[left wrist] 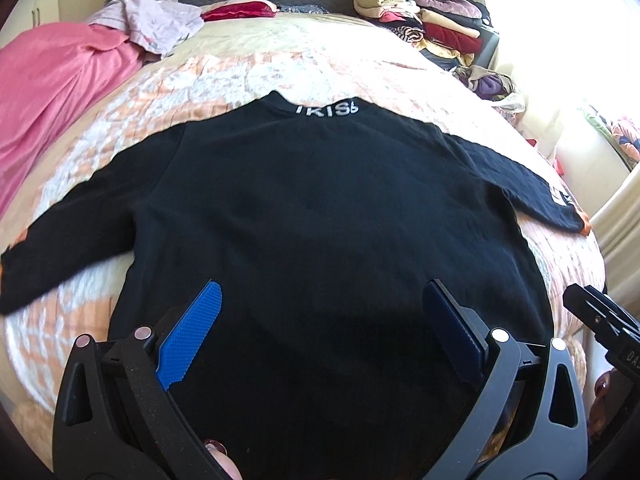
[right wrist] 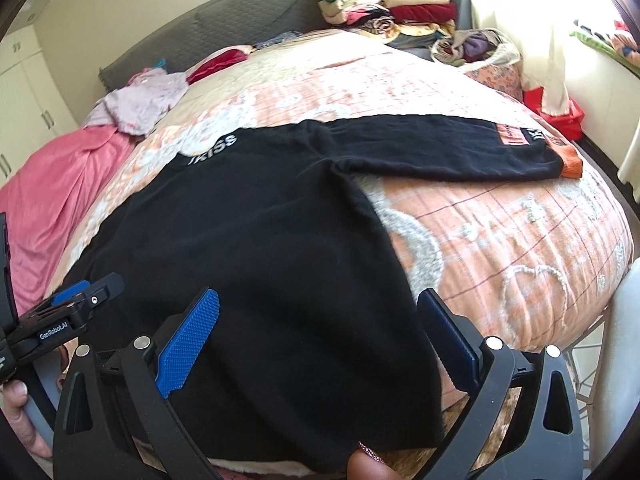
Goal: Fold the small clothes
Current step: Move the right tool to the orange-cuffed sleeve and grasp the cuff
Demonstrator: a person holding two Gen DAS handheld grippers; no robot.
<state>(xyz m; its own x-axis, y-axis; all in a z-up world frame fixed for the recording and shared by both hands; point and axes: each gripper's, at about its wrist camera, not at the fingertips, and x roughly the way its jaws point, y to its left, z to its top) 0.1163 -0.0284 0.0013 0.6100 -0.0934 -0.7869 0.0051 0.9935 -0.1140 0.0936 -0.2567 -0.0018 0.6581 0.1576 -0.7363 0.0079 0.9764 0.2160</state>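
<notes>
- Black sweater (left wrist: 320, 208) lies flat on bed (right wrist: 500, 232), back up, sleeves spread out to both sides.
- L gripper (left wrist: 320, 320) over hem, jaws apart, holding nothing.
- R gripper (right wrist: 320, 328) at hem's right side, jaws apart too.
- Folded clothes pile (left wrist: 420, 16) by headboard; pink blanket (left wrist: 52, 92) at left.

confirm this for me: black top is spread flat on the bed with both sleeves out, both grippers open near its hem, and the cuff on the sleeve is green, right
Not quite: the cuff is orange, not green, as the right wrist view shows plainly. The rest holds: the black top lies spread on the bed with both sleeves out, and the left gripper and right gripper are both open near its hem.
</notes>
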